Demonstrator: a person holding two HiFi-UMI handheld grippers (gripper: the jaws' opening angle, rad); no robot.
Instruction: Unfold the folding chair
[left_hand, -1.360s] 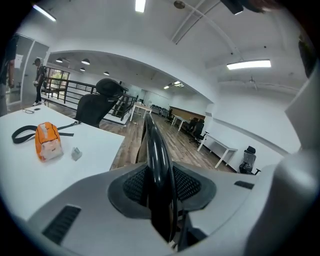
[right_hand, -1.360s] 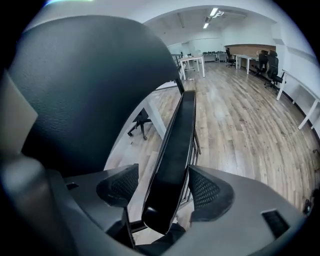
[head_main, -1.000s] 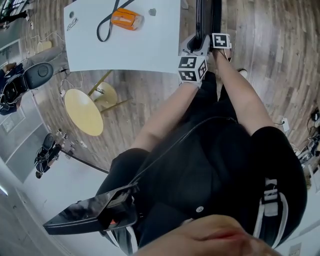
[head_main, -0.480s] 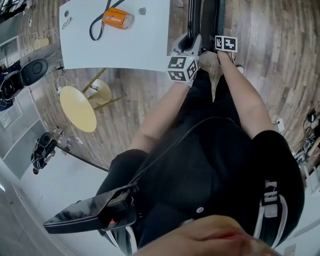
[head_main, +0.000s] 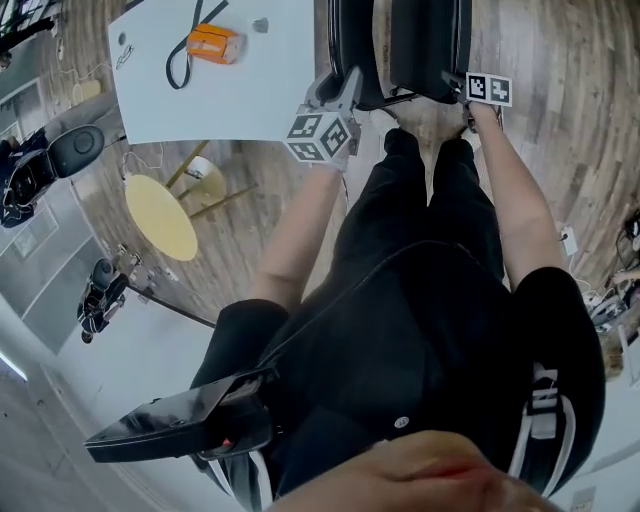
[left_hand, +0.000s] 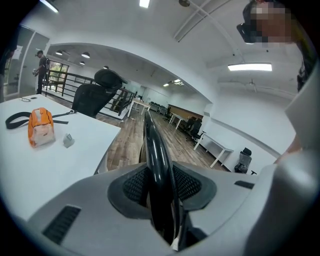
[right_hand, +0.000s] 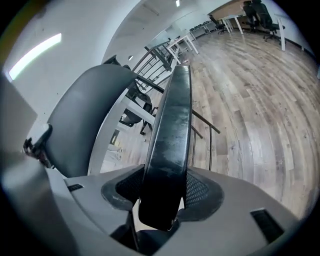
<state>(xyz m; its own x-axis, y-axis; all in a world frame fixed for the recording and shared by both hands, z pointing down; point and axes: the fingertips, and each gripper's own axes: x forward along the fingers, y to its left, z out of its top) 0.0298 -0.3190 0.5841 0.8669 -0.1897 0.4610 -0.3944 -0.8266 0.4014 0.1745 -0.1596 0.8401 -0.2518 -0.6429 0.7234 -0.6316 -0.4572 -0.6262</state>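
Folding chair (head_main: 430, 45): left tool (head_main: 343, 88) pinches its thin edge beside the tabletop (head_main: 250, 100); right tool (head_main: 458, 82), jaws just closing, clamps the thicker edge.

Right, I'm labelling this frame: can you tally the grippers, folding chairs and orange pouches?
Folding chair: 1
Grippers: 2, left gripper clamped on the chair, right gripper with jaws that have just been closing on it
Orange pouch: 1
Total: 4
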